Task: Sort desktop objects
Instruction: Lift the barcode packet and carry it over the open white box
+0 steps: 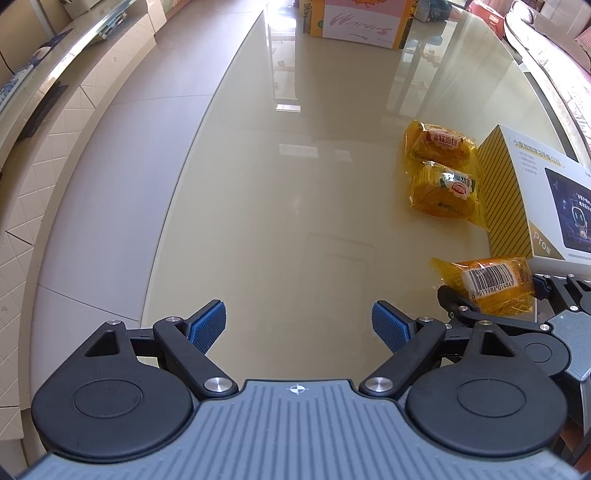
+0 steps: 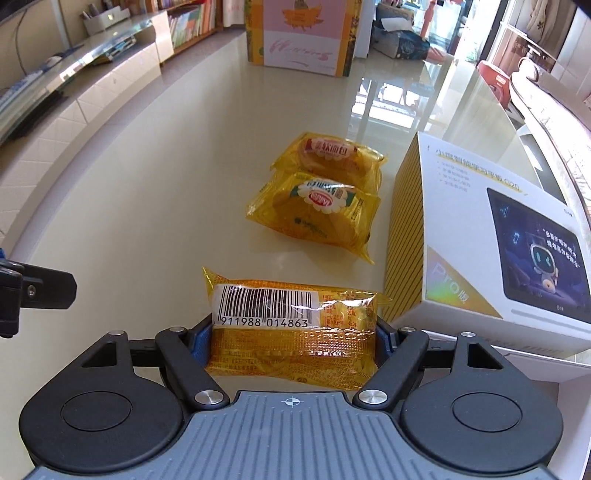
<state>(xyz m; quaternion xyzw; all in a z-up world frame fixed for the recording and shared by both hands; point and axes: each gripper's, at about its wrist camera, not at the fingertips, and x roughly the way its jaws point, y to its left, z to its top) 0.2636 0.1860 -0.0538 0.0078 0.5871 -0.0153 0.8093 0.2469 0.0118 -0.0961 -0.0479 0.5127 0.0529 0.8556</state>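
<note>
Sorting looks roughly two-thirds in: two yellow bread packets (image 2: 325, 166) (image 2: 314, 218) already lie side by side, touching, just beside the striped edge of the white tablet box (image 2: 491, 236) on the desk (image 2: 184, 166). Third packet (image 2: 291, 328) is pinched barcode-up between the blue pads of the right hand-held gripper (image 2: 293, 339), near the box's front corner and just short of the other two; judging by the row, it likely goes in line with them. Left hand-held gripper (image 1: 298, 325) is spread wide, nothing between its ribbed blue pads, hovering over bare desk well left of the packets. Materials: packets are crinkly translucent yellow film over soft cake (will deform under the squeeze), box is rigid matte card, desk is glossy, reflective, slippery-looking. Pink-and-yellow carton (image 2: 299, 33) stands at the far end, untouched.
</note>
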